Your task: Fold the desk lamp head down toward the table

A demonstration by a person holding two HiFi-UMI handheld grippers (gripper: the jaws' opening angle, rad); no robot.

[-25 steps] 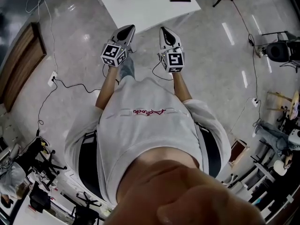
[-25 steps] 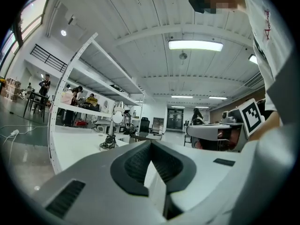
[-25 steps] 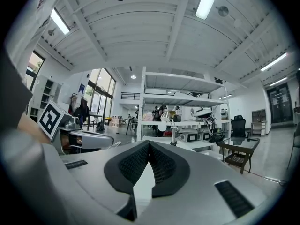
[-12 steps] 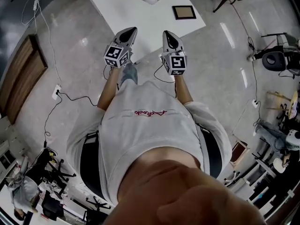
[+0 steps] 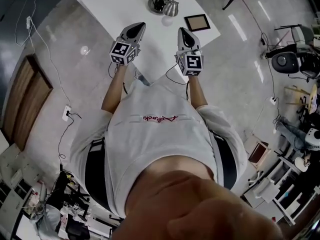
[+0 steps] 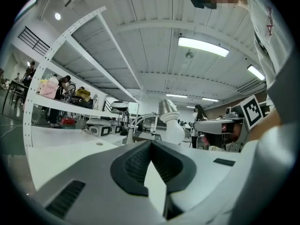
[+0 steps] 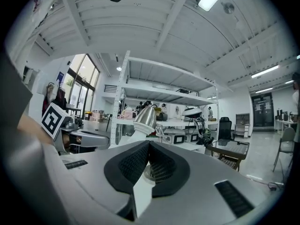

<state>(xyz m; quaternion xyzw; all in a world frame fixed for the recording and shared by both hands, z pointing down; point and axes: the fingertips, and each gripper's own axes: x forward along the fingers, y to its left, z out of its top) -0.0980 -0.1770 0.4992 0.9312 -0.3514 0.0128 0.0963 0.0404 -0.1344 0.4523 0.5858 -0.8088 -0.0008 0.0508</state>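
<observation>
- The left gripper [image 5: 138, 28] and the right gripper [image 5: 181, 31] are both closed, with nothing between the jaws.
- The desk lamp [image 5: 165, 3] stands on the white counter [image 5: 115, 9], ahead of both grippers and apart from them.

The person holds both arms out in front of the torso, with the bare left forearm [image 5: 114, 86] and right forearm [image 5: 196, 91] reaching forward roughly parallel. The left gripper [image 5: 138, 27] and right gripper [image 5: 182, 31] sit side by side, near each other but apart. Both point level and ahead, with the left marker cube [image 5: 122, 52] and right marker cube [image 5: 189, 63] at the wrist ends. In both gripper views the jaws meet at their tips, with nothing caught between the pads.
</observation>
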